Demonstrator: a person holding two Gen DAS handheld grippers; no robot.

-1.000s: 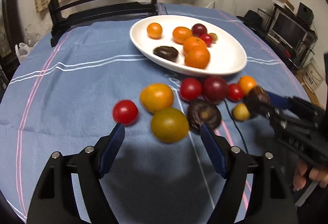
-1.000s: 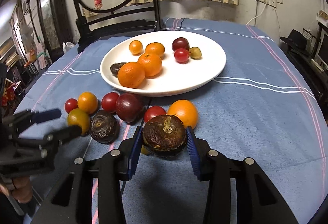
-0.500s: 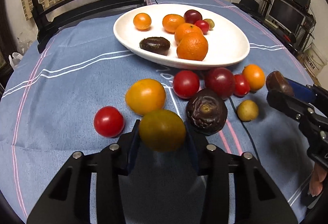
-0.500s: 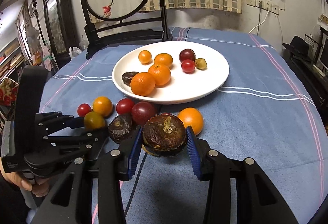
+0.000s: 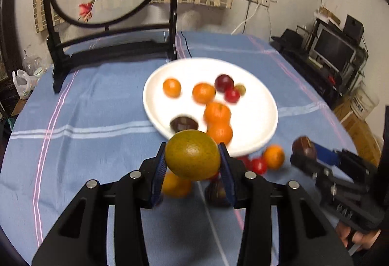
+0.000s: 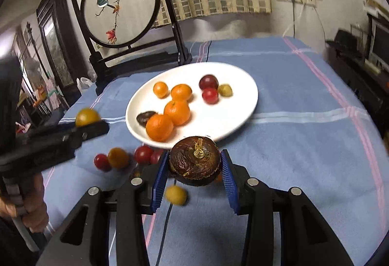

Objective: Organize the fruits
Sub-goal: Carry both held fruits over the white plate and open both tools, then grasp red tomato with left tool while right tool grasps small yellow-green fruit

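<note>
Green-yellow citrus (image 5: 192, 155) sits clamped between the blue pads of the left gripper (image 5: 193, 164), lifted off the cloth; seen from the right wrist it shows as a yellowish ball (image 6: 87, 116) at the tip of that tool, held up beside the plate's left edge. Wrinkled dark brown fruit (image 6: 195, 161), stem stub upward, is pinched between the pads of the right gripper (image 6: 194, 168), also off the table and just in front of the plate's near rim; in the left wrist view it appears at the tip of the right tool (image 5: 304, 146).

White plate (image 6: 238, 105) lies on the cloth ahead of both tools. On it: four oranges, the two largest (image 6: 177, 112) (image 6: 159, 127) touching each other near the front; a dark plum (image 6: 208, 81) touching a red tomato (image 6: 210, 95); a small olive-yellow fruit (image 6: 225, 90) just beside them; a dark wrinkled fruit (image 6: 145, 117) at the left front edge.

Loose fruit on the blue striped tablecloth (image 6: 304, 144), near the plate's front rim: red tomato (image 6: 102, 162) touching a small orange one (image 6: 118, 157), another red tomato (image 6: 143, 154), and a small yellow fruit (image 6: 176, 195) below the right tool's left pad. The left view is motion-blurred; further pieces under its pads cannot be told apart.

Round embroidered bird screen (image 6: 121, 5) in a black stand at the far table edge.
</note>
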